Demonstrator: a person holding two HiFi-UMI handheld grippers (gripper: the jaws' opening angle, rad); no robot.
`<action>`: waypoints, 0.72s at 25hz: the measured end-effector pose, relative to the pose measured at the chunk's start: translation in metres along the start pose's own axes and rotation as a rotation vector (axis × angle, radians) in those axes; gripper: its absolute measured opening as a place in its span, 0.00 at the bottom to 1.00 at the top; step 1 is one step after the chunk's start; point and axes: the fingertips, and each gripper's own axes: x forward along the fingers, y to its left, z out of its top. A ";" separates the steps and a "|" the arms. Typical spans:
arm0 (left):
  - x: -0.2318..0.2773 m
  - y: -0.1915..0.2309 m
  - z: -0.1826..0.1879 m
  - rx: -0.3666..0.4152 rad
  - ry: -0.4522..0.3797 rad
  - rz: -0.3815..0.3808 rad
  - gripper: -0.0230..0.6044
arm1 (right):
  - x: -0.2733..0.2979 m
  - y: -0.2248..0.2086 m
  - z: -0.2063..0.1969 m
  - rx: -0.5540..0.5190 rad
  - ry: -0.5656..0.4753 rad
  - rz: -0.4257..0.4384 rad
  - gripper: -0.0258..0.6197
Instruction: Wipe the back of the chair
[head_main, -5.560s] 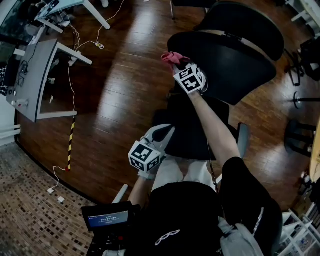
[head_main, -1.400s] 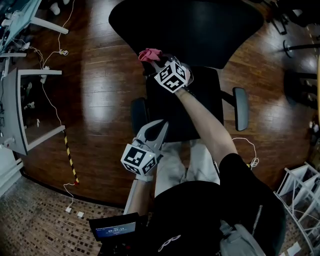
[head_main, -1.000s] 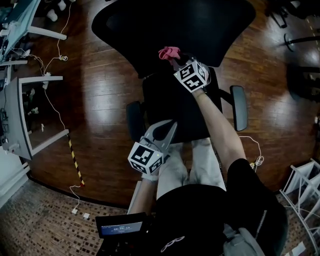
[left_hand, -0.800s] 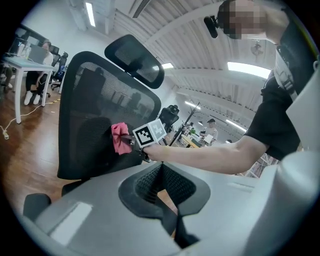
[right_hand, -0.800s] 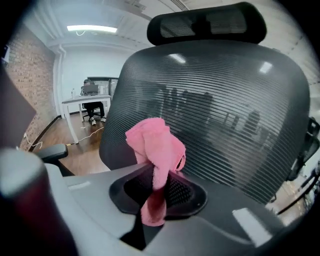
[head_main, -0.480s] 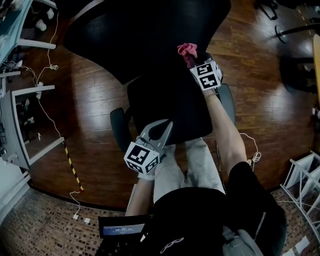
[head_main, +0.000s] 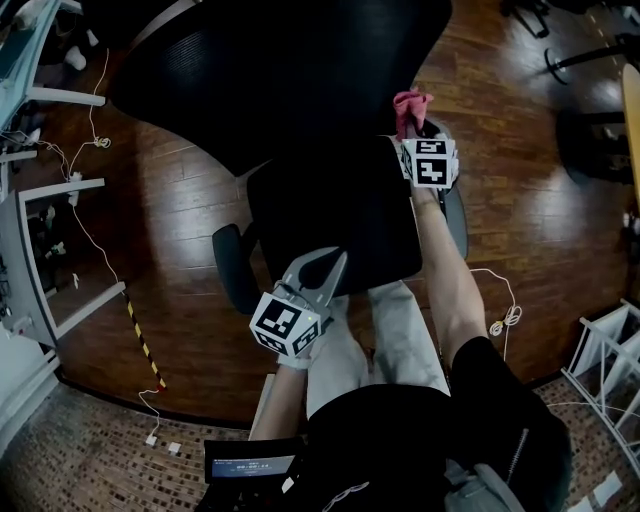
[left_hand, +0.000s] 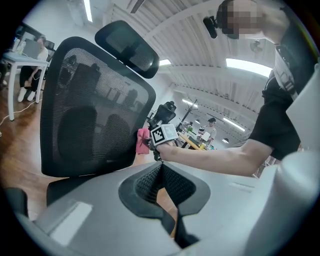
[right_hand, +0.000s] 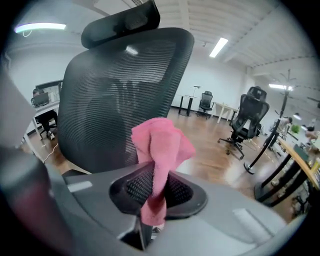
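Observation:
The black mesh chair back (head_main: 270, 70) fills the top of the head view, above the seat (head_main: 335, 220). My right gripper (head_main: 408, 125) is shut on a pink cloth (head_main: 410, 105) at the right lower edge of the back. In the right gripper view the cloth (right_hand: 160, 147) stands up bunched between the jaws of my right gripper (right_hand: 152, 172), just in front of the mesh back (right_hand: 125, 95) and below the headrest (right_hand: 120, 22). My left gripper (head_main: 322, 265) is shut on nothing, low over the seat's front. The left gripper view shows the back (left_hand: 95, 120), the cloth (left_hand: 143, 141) and my left gripper (left_hand: 161, 167).
Armrests (head_main: 232, 270) flank the seat. A desk frame (head_main: 40, 200) and cables (head_main: 90, 150) lie at the left, striped tape (head_main: 140, 335) on the wood floor. A white cable (head_main: 495, 320) and a wire rack (head_main: 605, 350) are at the right. Other office chairs (right_hand: 250, 120) stand behind.
My right gripper has carried the pink cloth rightward along the lower part of the chair back, and the chair has turned beneath me. The left gripper has stayed shut near the seat's front.

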 end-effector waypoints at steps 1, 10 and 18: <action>-0.001 0.001 -0.001 -0.001 -0.001 0.000 0.02 | 0.003 0.006 -0.002 -0.001 0.003 0.006 0.10; -0.030 0.028 -0.023 -0.023 0.010 0.021 0.02 | 0.022 0.109 0.012 -0.112 -0.049 0.129 0.10; -0.068 0.062 -0.045 -0.056 0.000 0.067 0.02 | 0.030 0.204 0.023 -0.192 -0.077 0.233 0.10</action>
